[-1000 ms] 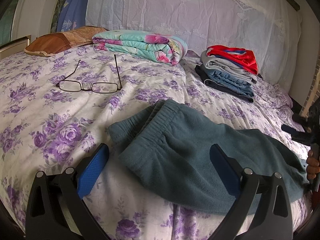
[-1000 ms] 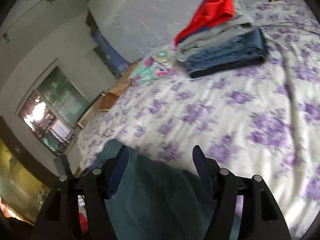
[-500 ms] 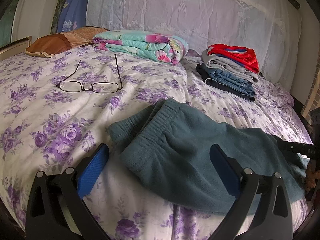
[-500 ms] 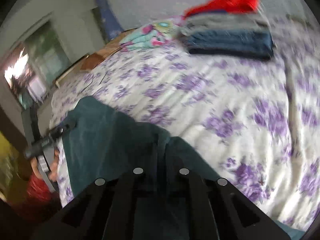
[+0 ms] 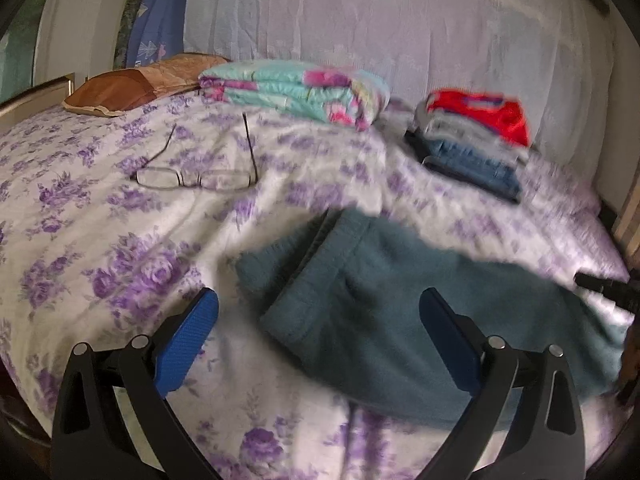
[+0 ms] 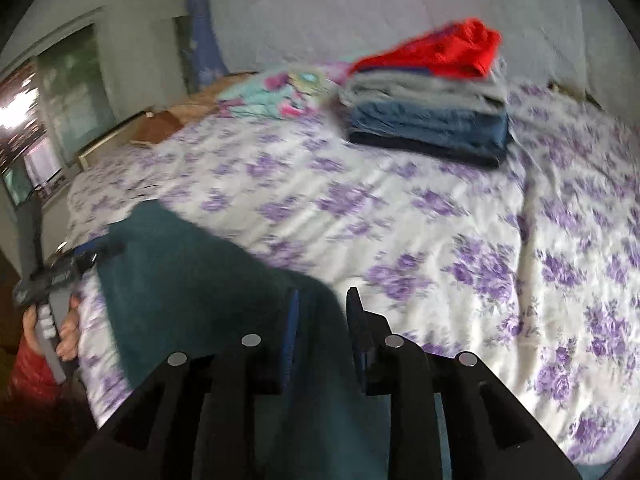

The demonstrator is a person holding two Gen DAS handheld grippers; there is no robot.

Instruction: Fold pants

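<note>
Right wrist view: my right gripper has its jaws just reopening, teal pants between them, unpinched, on the floral bedspread. My left gripper hangs spread above the waistband. Next, I judge: regrip, fold across.

Matt fleecy cloth pants

clothes stack blurred, pants edge smeared

On the bed, the pants lie nearest; glasses lie behind them to the left, a blanket and clothes stack farther back.
</note>
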